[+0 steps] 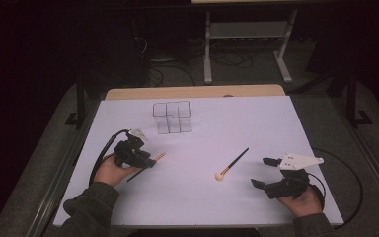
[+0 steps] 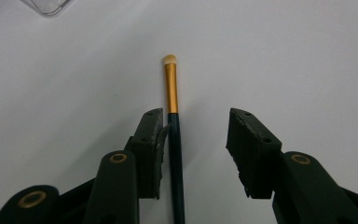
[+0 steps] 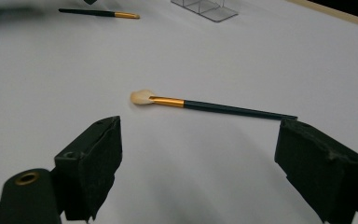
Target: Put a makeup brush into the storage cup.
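Note:
A slim brush (image 2: 172, 93) with a dark handle, gold ferrule and small pale tip lies on the white sheet between the jaws of my left gripper (image 2: 196, 126). Its handle runs right beside the left pad (image 2: 151, 140), while the right pad stands well apart from it, so the jaws are open. From above, that left gripper (image 1: 148, 163) sits at the table's left with the brush's gold end (image 1: 159, 157) poking out. A larger brush (image 1: 233, 163) with a fluffy cream head lies mid-table. My right gripper (image 1: 260, 172) stands open wide just right of it, the larger brush (image 3: 214, 106) lying ahead of its jaws.
A clear plastic organizer (image 1: 172, 117) with several compartments stands at the back of the white sheet (image 1: 202, 197). A wooden table edge (image 1: 192, 92) runs behind it. Cables trail from both grippers. The dark floor and a desk frame lie beyond.

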`<action>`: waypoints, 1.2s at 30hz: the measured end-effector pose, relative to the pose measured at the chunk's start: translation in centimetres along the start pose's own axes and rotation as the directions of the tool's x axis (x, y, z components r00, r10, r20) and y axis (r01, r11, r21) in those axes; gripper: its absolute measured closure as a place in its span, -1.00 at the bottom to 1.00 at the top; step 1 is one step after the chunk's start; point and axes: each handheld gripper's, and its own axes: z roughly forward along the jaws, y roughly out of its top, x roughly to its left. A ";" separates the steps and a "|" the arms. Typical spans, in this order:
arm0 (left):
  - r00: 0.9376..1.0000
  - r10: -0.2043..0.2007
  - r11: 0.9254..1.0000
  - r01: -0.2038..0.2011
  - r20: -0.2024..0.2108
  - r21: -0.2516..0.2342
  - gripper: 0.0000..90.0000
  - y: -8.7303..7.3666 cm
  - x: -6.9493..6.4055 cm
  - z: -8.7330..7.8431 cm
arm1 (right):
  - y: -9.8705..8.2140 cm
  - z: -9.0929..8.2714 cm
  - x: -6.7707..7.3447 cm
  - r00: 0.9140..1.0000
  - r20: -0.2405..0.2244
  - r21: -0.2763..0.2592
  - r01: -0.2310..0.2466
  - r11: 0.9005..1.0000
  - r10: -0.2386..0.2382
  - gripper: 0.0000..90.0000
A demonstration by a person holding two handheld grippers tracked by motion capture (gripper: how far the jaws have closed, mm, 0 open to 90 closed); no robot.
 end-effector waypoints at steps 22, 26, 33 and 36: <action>1.000 -0.011 0.996 0.014 -0.026 0.093 0.54 0.8 0.7 1.4 | 0.0 0.2 0.0 1.000 -0.008 0.008 0.006 1.000 -0.006 -0.69; 0.999 0.008 0.994 -0.003 -0.039 0.113 0.56 1.3 0.4 1.6 | 0.0 0.1 0.0 1.000 -0.009 0.007 0.002 1.000 -0.002 -0.69; 0.999 0.020 0.990 -0.014 -0.042 0.141 0.59 1.4 0.5 1.9 | 0.0 0.2 0.0 1.000 -0.012 0.009 0.005 1.000 -0.005 -0.69; 0.999 0.014 0.989 -0.006 -0.051 0.145 0.62 1.3 0.4 1.9 | 0.0 0.1 0.0 1.000 -0.012 0.009 0.003 1.000 -0.003 -0.69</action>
